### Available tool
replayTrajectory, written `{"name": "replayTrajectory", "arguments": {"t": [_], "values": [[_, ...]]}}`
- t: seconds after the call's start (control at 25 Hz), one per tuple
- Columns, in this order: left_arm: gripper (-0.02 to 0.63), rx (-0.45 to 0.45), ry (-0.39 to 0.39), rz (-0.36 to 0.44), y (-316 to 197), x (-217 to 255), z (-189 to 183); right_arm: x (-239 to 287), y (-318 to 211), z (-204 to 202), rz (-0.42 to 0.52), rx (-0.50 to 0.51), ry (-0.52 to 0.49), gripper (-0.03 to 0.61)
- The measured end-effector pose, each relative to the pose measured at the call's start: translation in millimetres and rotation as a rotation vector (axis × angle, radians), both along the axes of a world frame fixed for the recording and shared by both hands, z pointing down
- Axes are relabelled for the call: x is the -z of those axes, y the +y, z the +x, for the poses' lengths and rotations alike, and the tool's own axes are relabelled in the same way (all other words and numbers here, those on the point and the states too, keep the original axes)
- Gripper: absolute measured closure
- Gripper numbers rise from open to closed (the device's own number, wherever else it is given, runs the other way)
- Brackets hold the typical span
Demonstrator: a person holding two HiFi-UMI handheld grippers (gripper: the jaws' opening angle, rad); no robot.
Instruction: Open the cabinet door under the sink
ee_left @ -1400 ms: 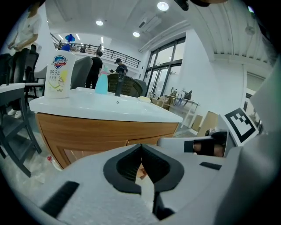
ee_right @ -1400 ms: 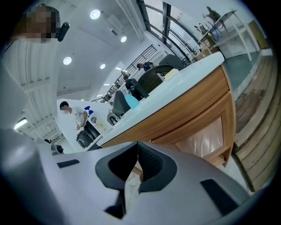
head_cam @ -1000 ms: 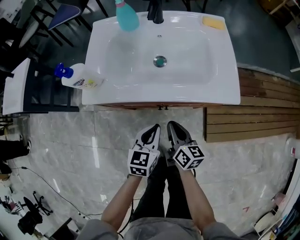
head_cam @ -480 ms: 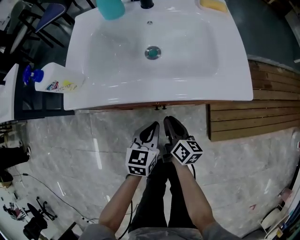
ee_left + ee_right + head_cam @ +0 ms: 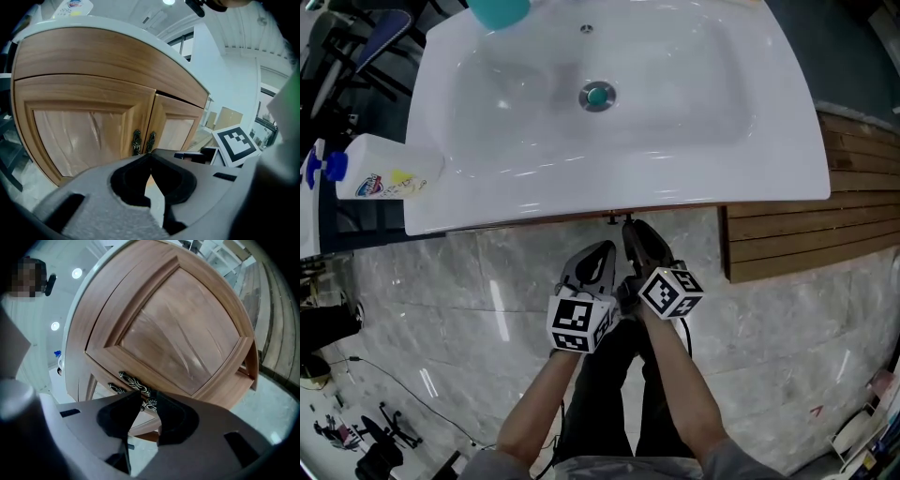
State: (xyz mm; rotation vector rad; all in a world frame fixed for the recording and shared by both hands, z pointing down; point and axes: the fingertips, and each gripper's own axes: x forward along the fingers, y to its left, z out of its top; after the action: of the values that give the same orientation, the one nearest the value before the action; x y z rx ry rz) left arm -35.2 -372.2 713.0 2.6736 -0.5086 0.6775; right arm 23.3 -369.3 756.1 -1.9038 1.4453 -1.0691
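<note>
The wooden cabinet under the white sink (image 5: 787, 178) has two doors that meet at a pair of dark ornate handles (image 5: 618, 219). In the left gripper view both doors (image 5: 89, 136) look shut, and the handles (image 5: 143, 141) stand just beyond my left gripper (image 5: 150, 161), whose tips are shut on nothing. My left gripper (image 5: 592, 264) hangs short of the cabinet. My right gripper (image 5: 634, 234) reaches the handles. In the right gripper view the right gripper (image 5: 149, 401) is open, its tips on either side of the end of a handle (image 5: 134, 383).
A white spray bottle with a blue cap (image 5: 380, 174) lies by the sink's left edge, and a teal bottle (image 5: 500, 11) stands at its back. A wooden slat platform (image 5: 825, 225) flanks the cabinet on the right. Marble floor (image 5: 441, 309) lies below, with cables (image 5: 384, 375) at lower left.
Both grippers have moved toward the cabinet front. The right gripper has gone ahead and now reaches the handles under the sink's edge.
</note>
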Motion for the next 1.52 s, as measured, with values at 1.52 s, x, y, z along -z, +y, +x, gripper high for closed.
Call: {"name": "replayTrajectory", "arguments": {"t": [1.52], "values": [[0.604,-0.013,-0.111,-0.073,21.3,-22.2,-25.5,-13.0,14.1,-12.4,0.022,0.006,-0.033,0.495]]}}
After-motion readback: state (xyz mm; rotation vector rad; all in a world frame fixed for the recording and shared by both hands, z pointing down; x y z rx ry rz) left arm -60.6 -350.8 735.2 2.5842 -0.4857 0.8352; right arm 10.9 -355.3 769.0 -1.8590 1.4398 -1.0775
